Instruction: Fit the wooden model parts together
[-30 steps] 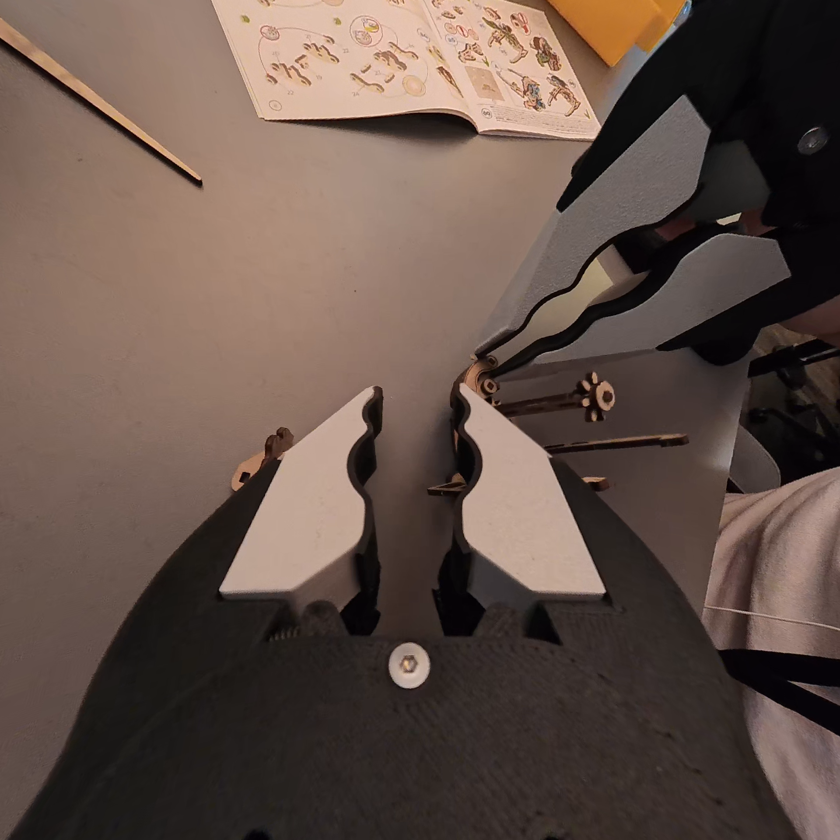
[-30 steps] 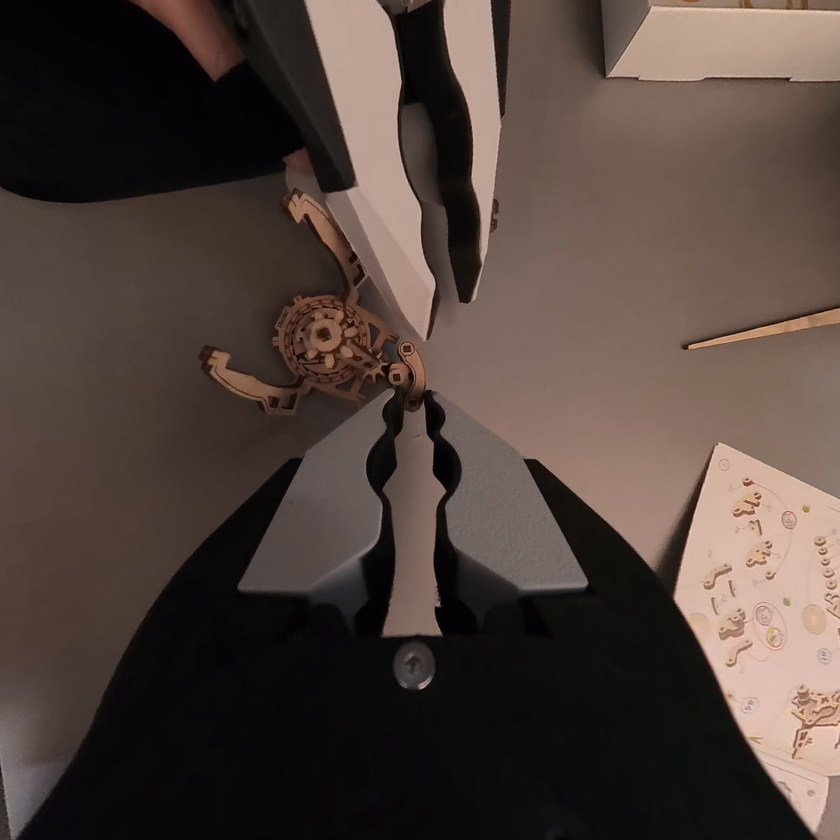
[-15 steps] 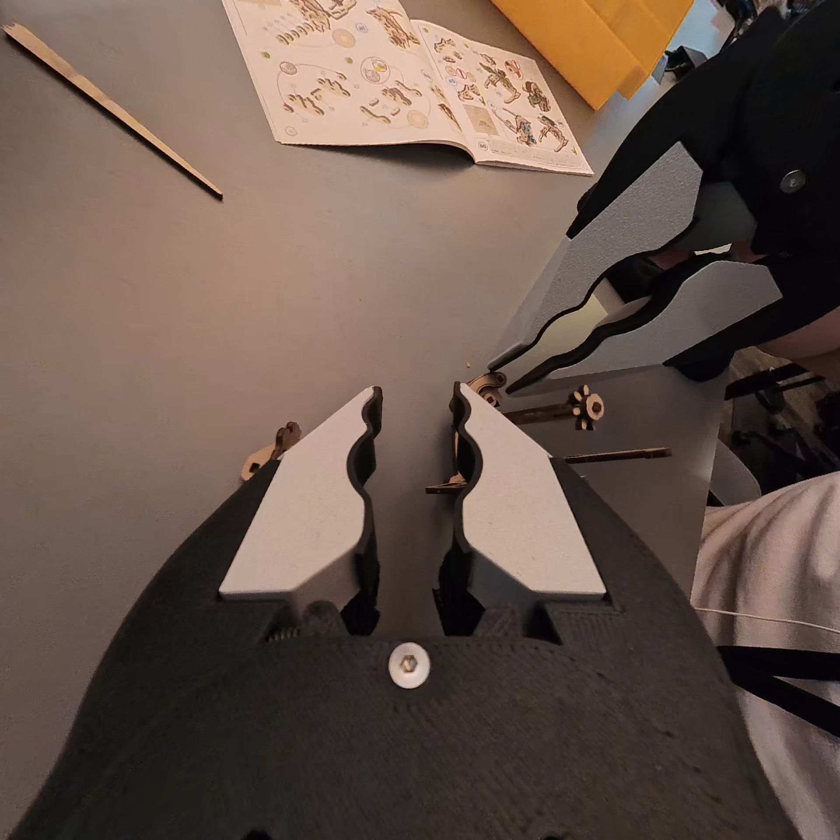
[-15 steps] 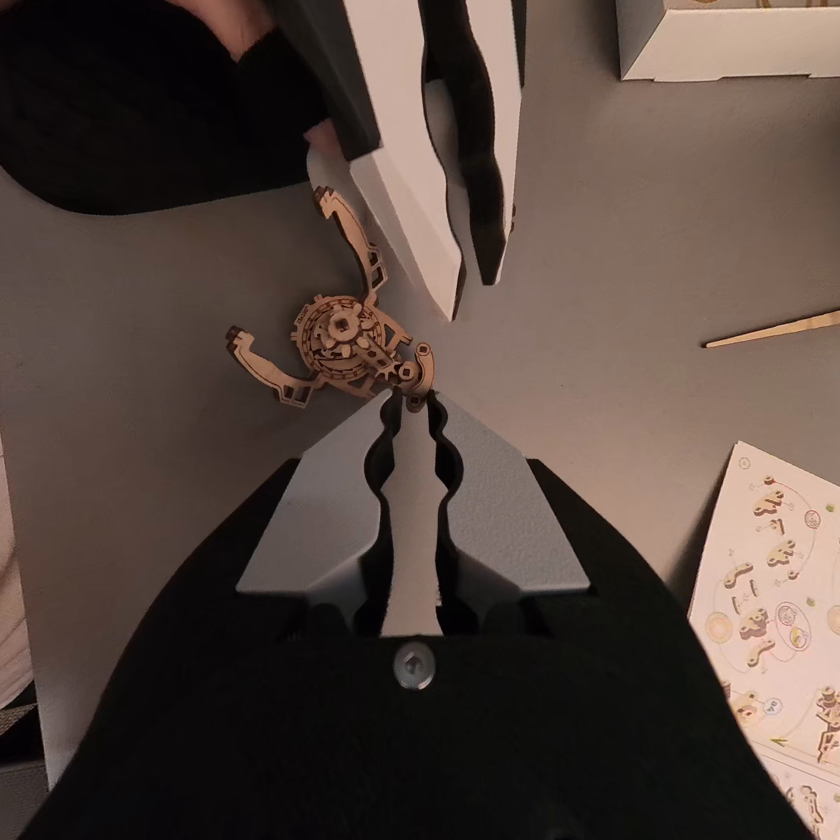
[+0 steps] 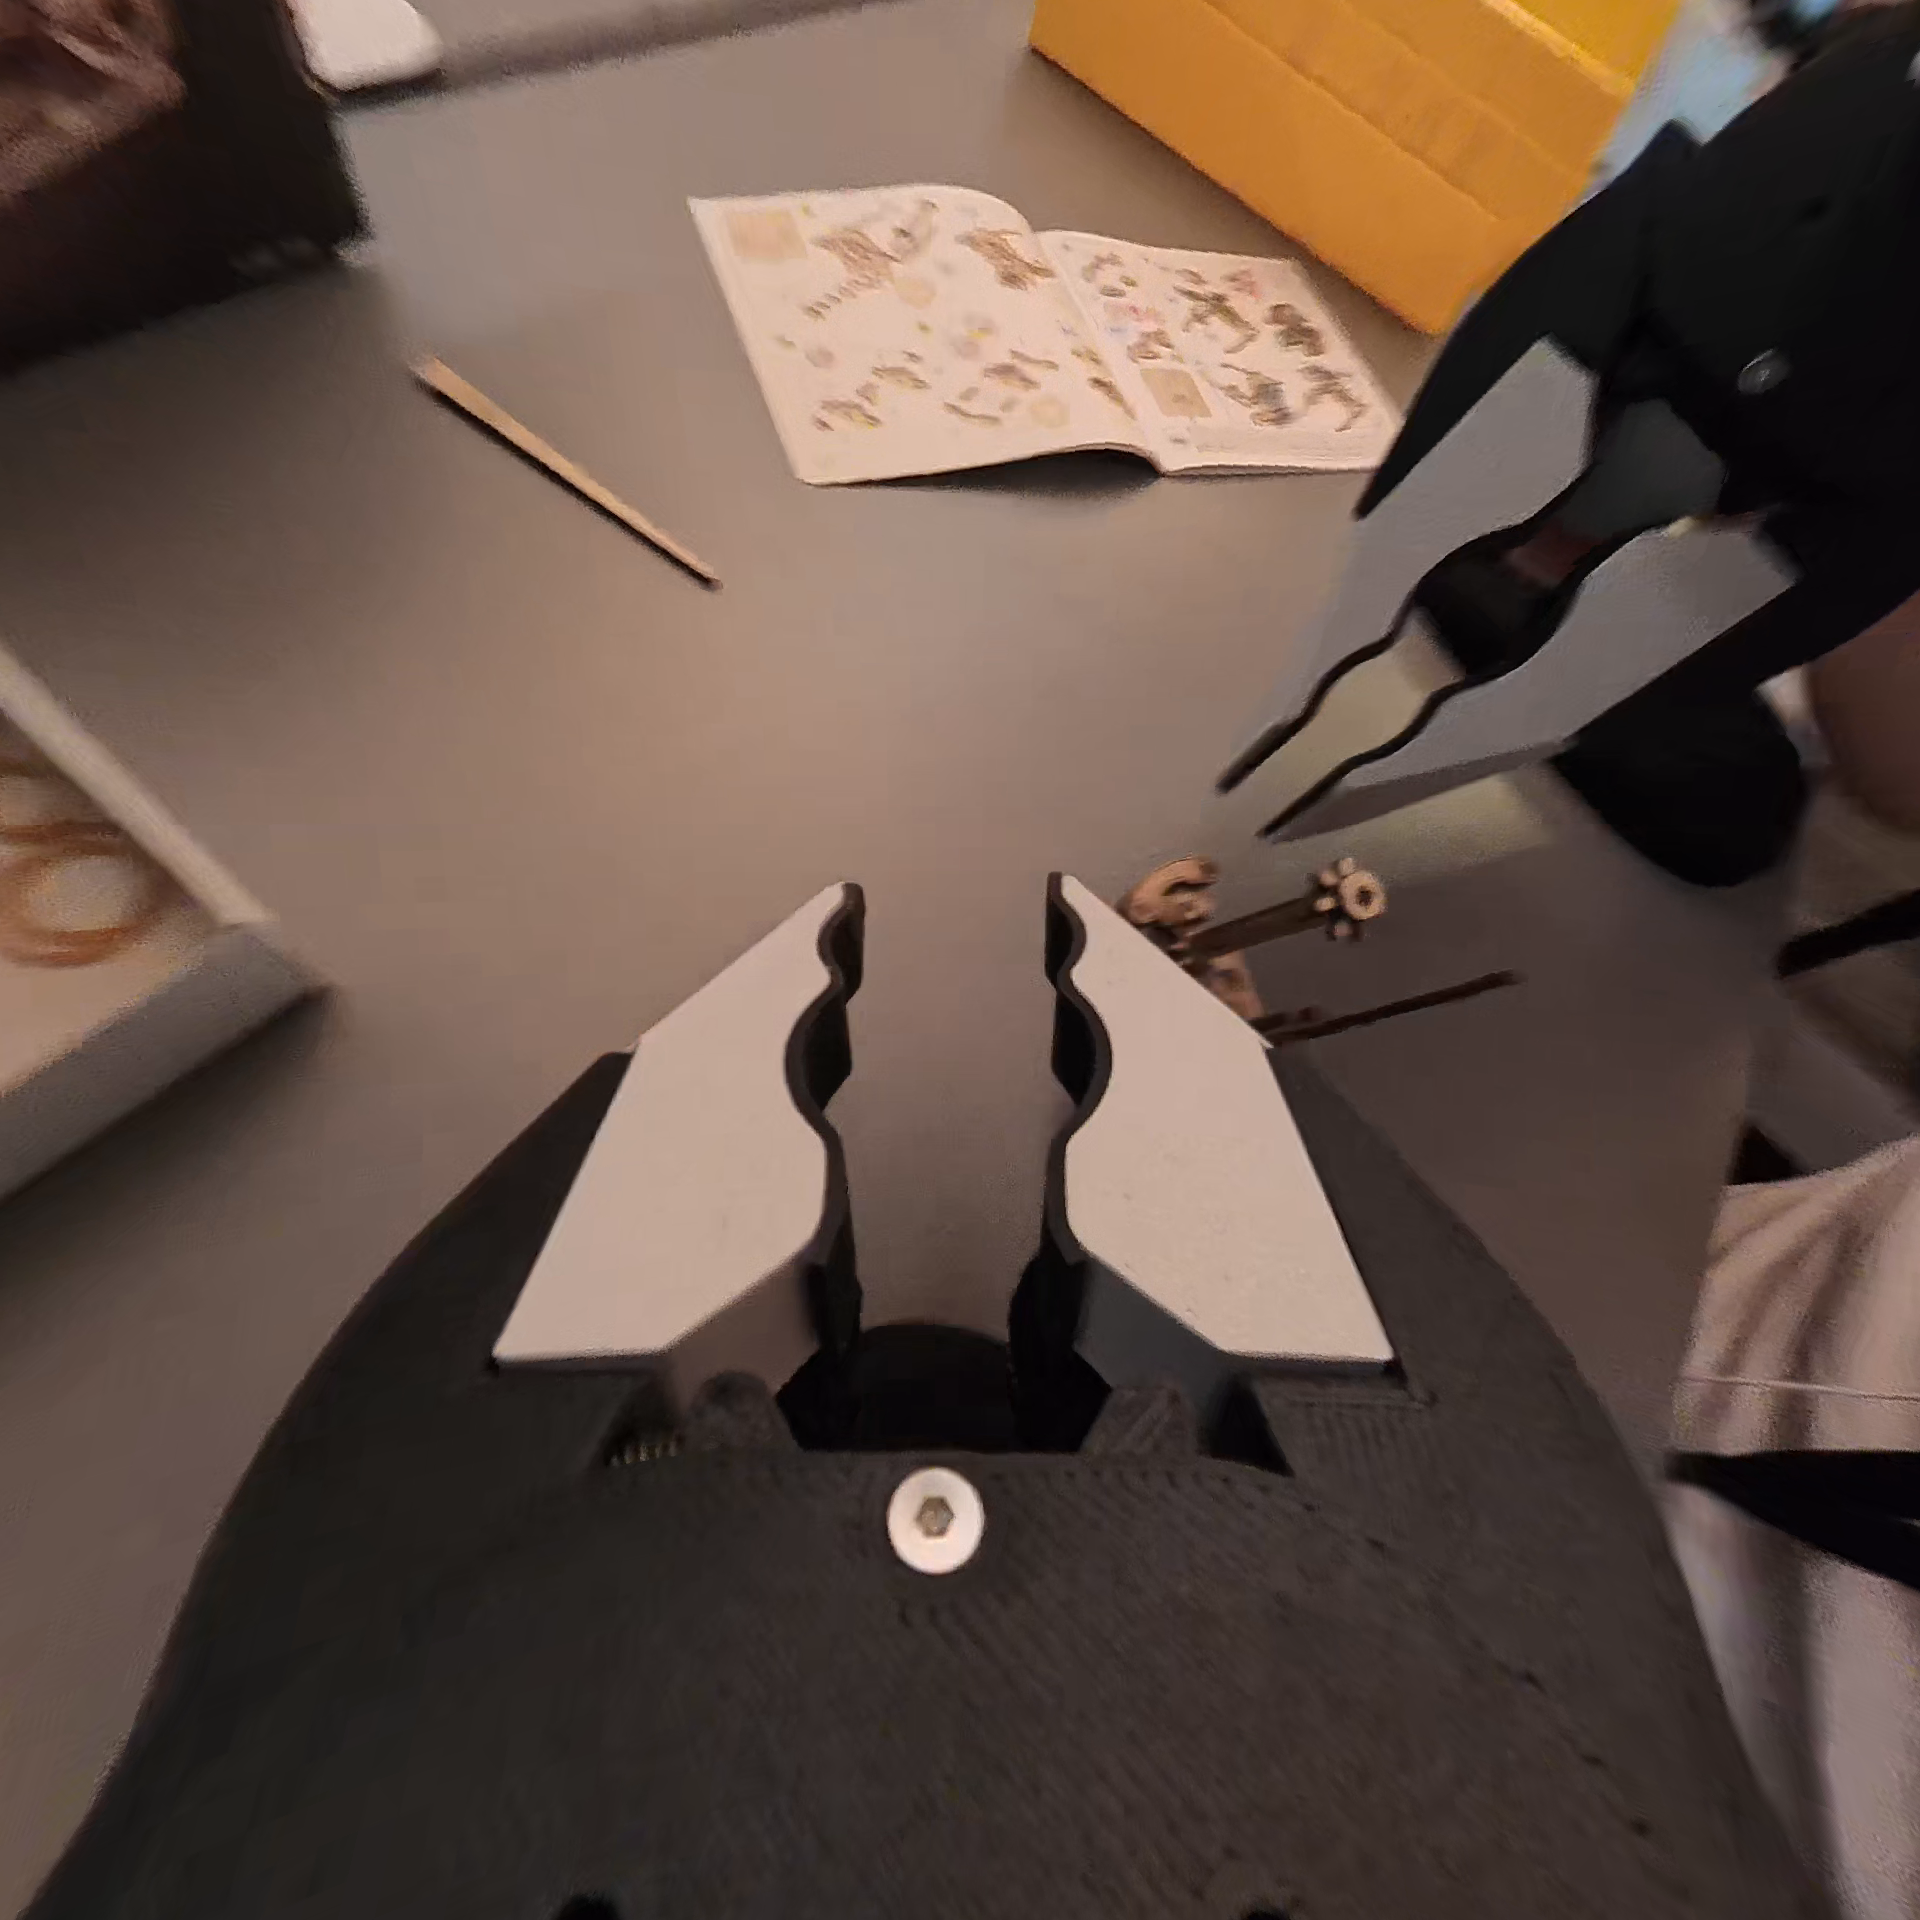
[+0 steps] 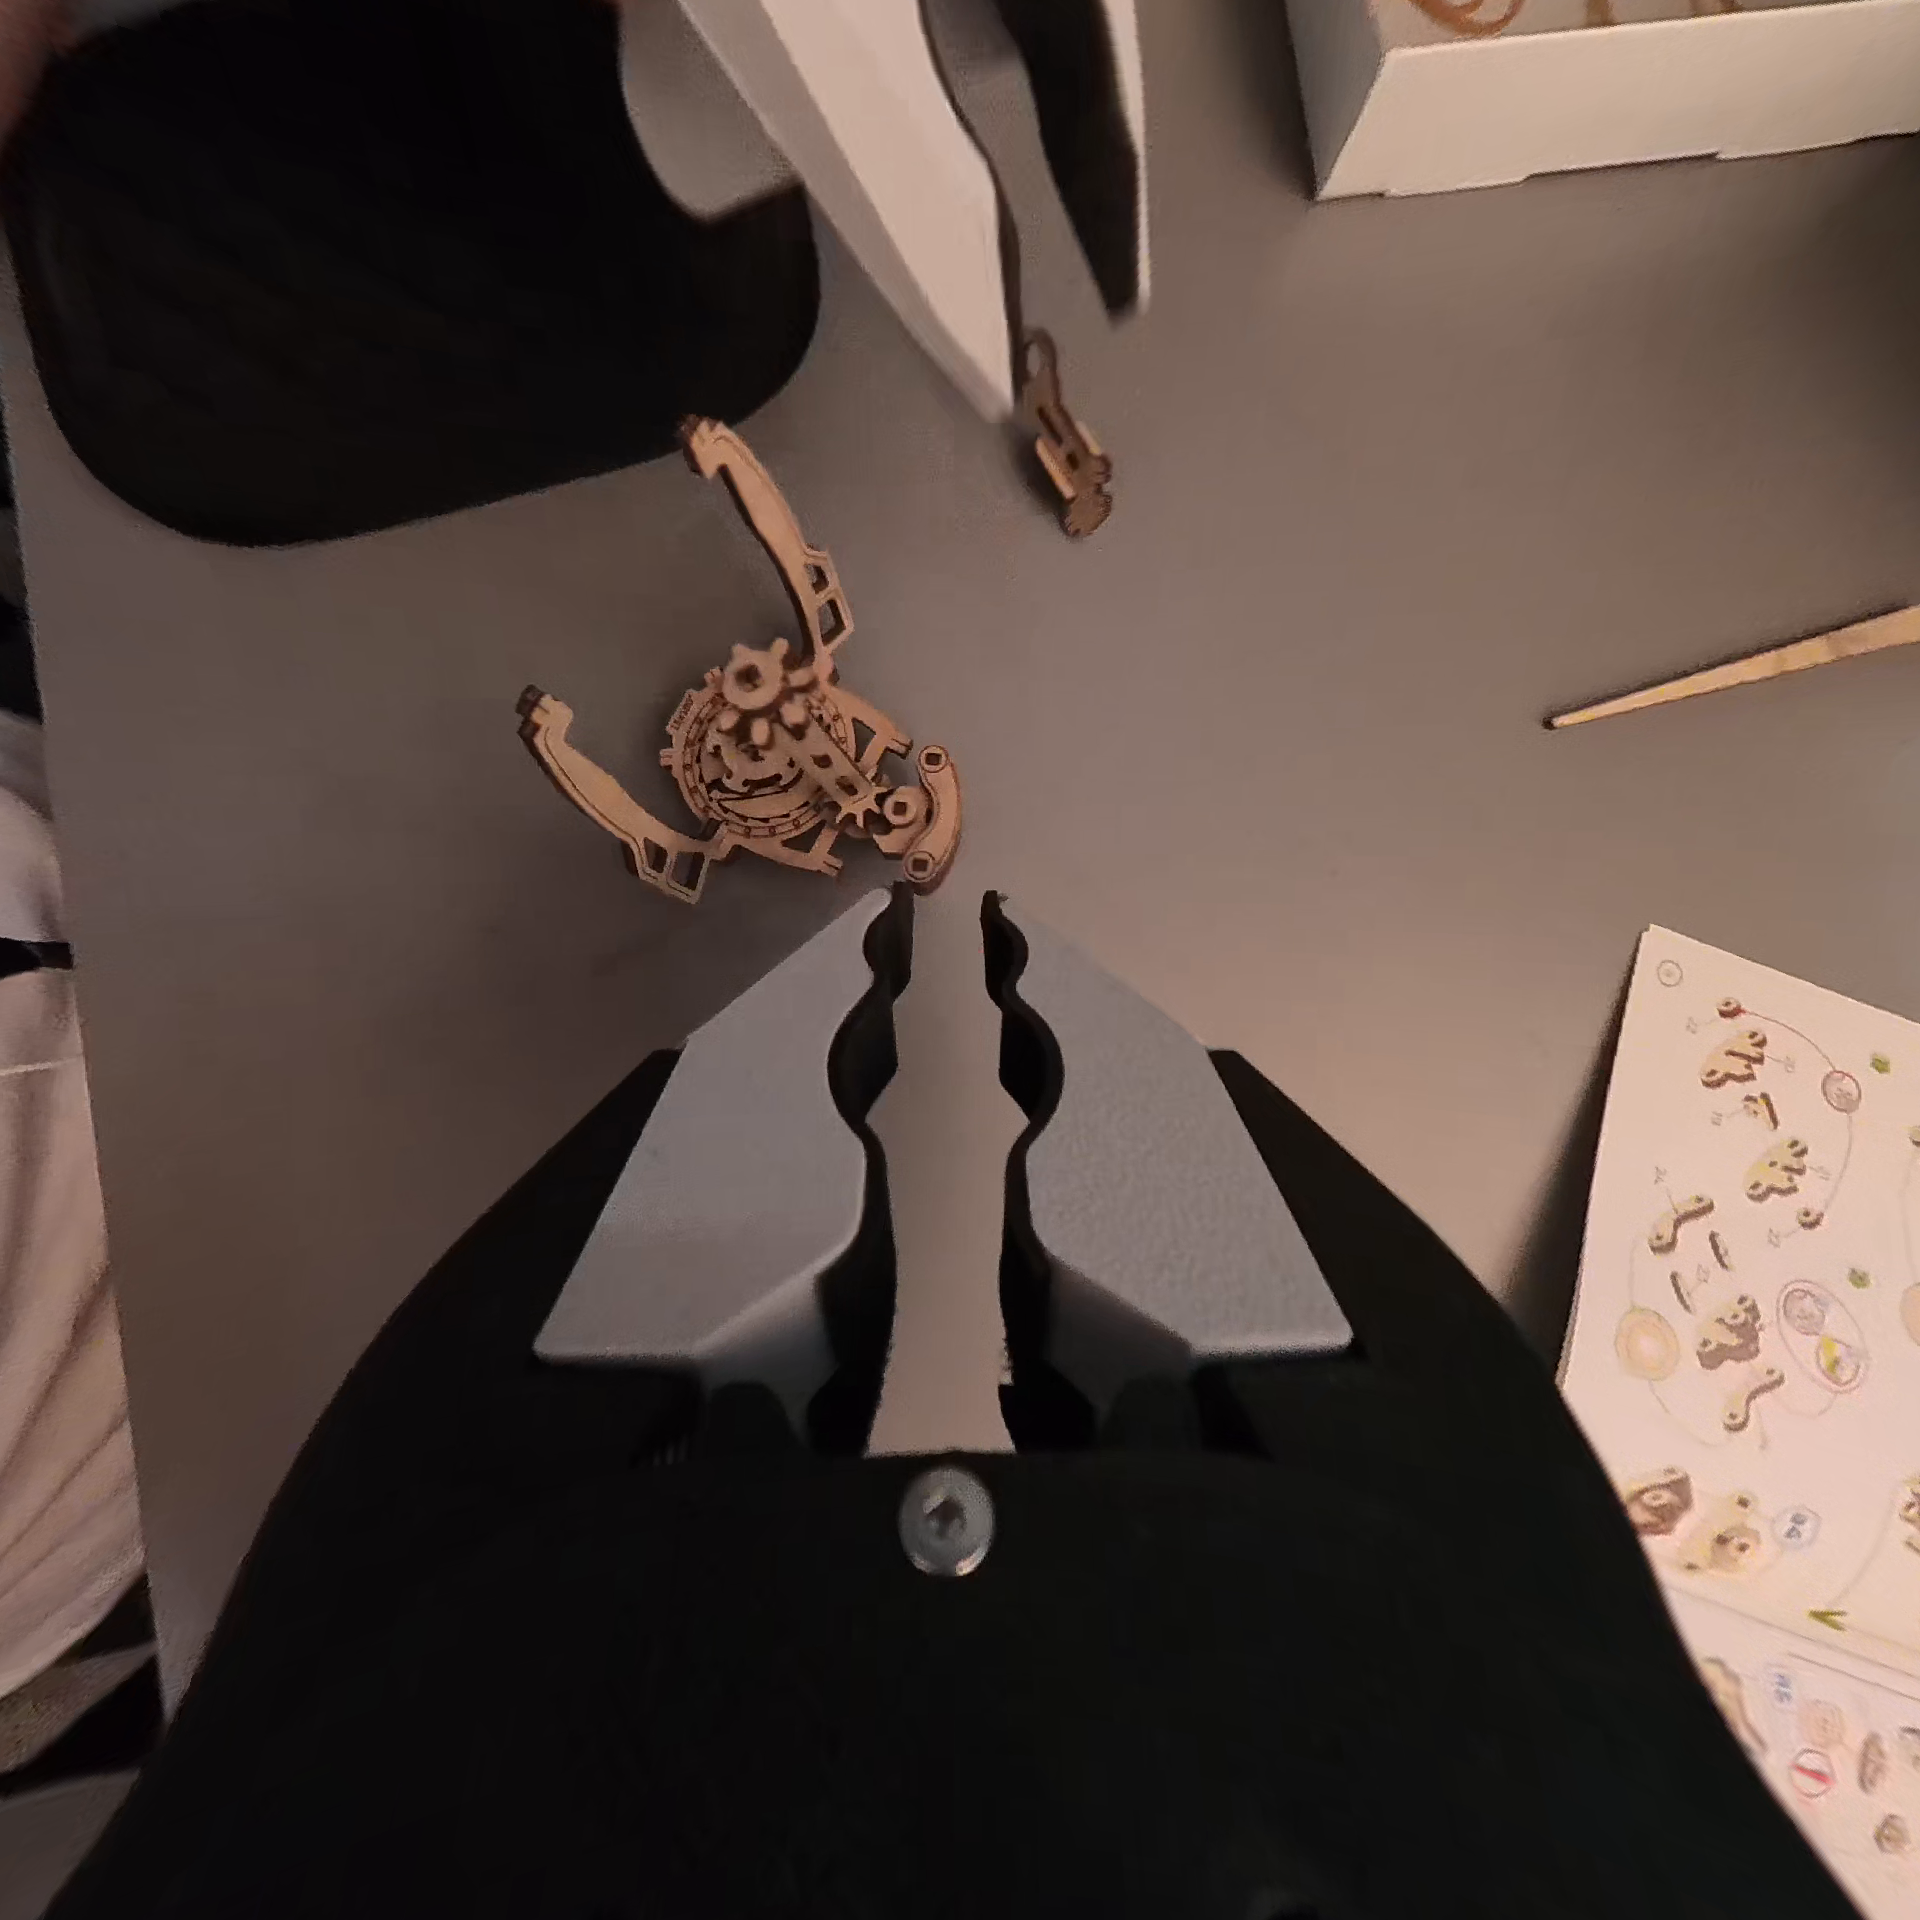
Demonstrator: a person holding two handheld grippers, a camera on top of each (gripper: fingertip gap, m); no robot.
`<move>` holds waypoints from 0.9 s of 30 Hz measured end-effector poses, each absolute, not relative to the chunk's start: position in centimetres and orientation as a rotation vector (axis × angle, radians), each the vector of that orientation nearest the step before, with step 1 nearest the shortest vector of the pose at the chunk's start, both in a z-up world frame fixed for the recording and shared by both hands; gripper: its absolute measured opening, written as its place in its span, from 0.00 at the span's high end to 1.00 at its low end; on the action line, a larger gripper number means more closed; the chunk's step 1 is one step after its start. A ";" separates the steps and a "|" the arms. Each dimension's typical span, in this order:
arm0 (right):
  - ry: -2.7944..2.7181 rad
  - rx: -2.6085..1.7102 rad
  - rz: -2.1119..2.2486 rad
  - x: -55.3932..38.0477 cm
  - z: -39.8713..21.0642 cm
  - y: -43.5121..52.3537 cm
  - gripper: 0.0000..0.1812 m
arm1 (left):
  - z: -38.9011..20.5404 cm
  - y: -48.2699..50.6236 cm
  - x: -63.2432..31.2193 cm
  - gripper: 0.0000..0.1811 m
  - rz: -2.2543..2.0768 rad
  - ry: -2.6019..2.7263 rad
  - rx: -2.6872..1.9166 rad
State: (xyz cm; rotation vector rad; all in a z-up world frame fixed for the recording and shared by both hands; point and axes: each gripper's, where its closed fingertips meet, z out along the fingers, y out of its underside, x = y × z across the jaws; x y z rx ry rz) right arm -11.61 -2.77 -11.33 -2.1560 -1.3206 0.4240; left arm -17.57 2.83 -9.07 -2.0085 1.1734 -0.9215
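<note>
Wooden model assembly (image 6: 774, 774) lies free — right gripper (image 6: 948, 896) narrowly parted, left gripper (image 5: 954, 902) wide, both empty.

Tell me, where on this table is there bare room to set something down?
Bare grey table lies between the stick, the booklet and the white box. It is crowded near the table's edge, where the wooden model and a small wooden part lie by both hand-held grippers.

Both hand-held grippers open, holding nothing.
My left hand-held gripper (image 5: 951, 914) has its jaws spread wide; my right hand-held gripper (image 6: 948, 909) shows a narrower gap, angled toward the left one.
</note>
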 end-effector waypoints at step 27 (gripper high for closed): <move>-1.329 -1.956 0.609 -12.4 -12.4 -3.6 0.92 | -14.3 -4.3 -18.0 0.75 -0.711 1.746 -1.851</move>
